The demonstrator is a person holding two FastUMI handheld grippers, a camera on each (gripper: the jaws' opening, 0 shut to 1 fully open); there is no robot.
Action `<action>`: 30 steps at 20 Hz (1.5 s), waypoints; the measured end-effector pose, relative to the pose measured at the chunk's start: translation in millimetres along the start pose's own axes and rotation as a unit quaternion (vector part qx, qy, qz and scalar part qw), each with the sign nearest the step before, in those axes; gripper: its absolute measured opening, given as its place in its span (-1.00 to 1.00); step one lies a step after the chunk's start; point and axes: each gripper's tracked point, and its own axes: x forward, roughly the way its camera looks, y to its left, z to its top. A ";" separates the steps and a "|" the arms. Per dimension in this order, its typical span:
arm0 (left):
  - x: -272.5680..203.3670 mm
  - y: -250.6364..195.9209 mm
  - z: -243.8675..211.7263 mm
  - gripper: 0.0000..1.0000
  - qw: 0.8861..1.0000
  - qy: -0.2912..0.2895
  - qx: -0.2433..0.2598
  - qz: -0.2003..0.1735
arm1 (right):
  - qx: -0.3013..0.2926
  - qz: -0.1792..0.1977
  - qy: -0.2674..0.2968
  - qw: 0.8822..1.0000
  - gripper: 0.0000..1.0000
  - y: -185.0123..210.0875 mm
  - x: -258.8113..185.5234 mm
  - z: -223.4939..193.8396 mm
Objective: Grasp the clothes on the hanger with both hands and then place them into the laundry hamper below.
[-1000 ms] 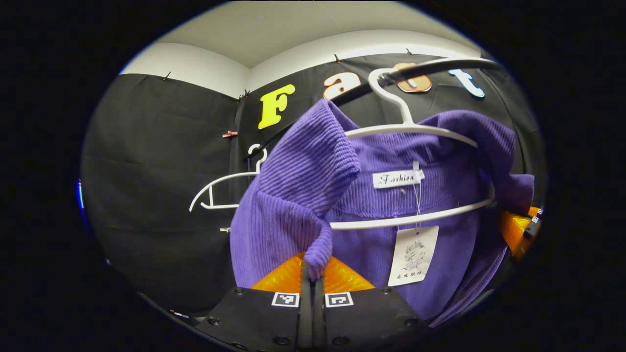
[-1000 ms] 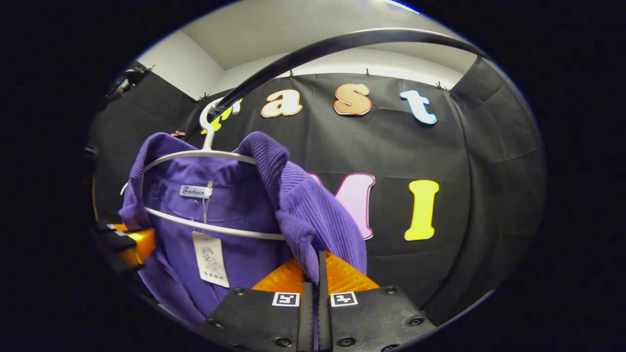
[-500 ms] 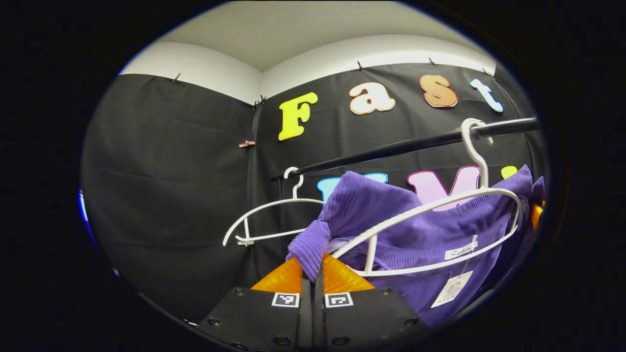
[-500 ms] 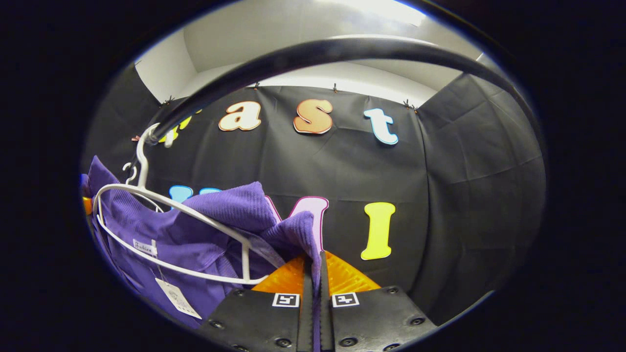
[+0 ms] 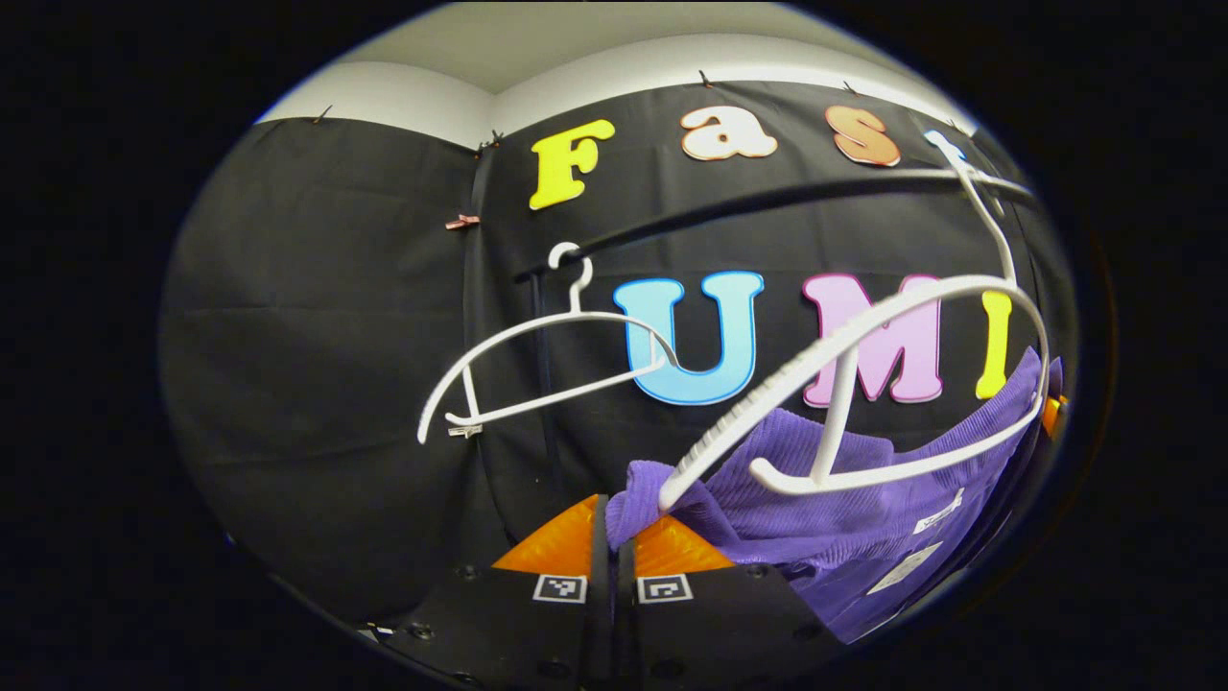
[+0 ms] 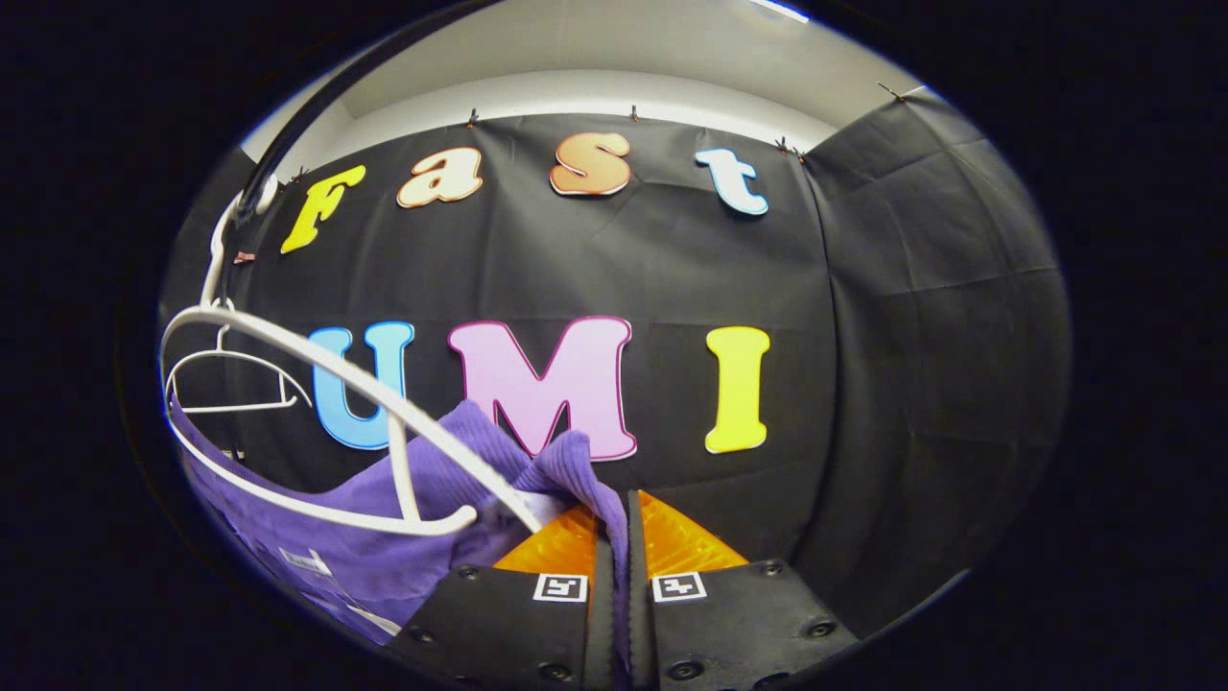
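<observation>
Two grippers each hold a pinch of one purple ribbed garment (image 5: 844, 509). Its sewn neck label (image 5: 938, 511) and white hang tag (image 5: 904, 568) show at 4 o'clock in the left gripper view; both are too small and too tilted to be made out.

Change from 0.5 s ago: the garment now sits lower in both views. In the left gripper view the near white hanger (image 5: 863, 384) has its left arm bare down to the tip, where cloth covered it before. The garment lies below and behind the hanger's lower bar. The black rail (image 5: 767, 200) now crosses higher in that view, at 1 o'clock. A second, empty white hanger (image 5: 537, 365) hangs from the same rail at 10 o'clock.

Left gripper (image 5: 612, 523): fingers closed on a fold of the garment, which rises from between the fingers at 6 o'clock and runs toward 4 o'clock. The bare hanger tip lies just beside this fold.

Right gripper (image 6: 612, 537): fingers closed on a fold of the garment (image 6: 403, 518), which leaves the grip at 6 o'clock and spreads toward 8 o'clock. The near hanger (image 6: 317, 422) lies over the cloth at 8 to 9 o'clock, its arm end just beside the gripped fold. The empty hanger (image 6: 230, 379) shows at 9 o'clock.
</observation>
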 end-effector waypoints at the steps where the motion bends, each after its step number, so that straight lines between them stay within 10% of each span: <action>1: -2.2 -4.6 -18.3 -0.90 1.000 0.011 -0.002 -0.006 | -0.002 0.007 0.016 1.000 -0.88 5.1 -4.3 -16.1; 15: -34.4 -69.5 -206.0 -0.90 0.987 0.119 0.042 -0.105 | -0.018 0.159 0.145 0.976 -0.80 106.8 -120.5 -180.6; 30: -29.0 -101.2 -398.1 -0.77 0.919 0.357 0.049 -0.158 | -0.055 0.168 0.441 0.880 -0.76 115.8 -185.1 -405.8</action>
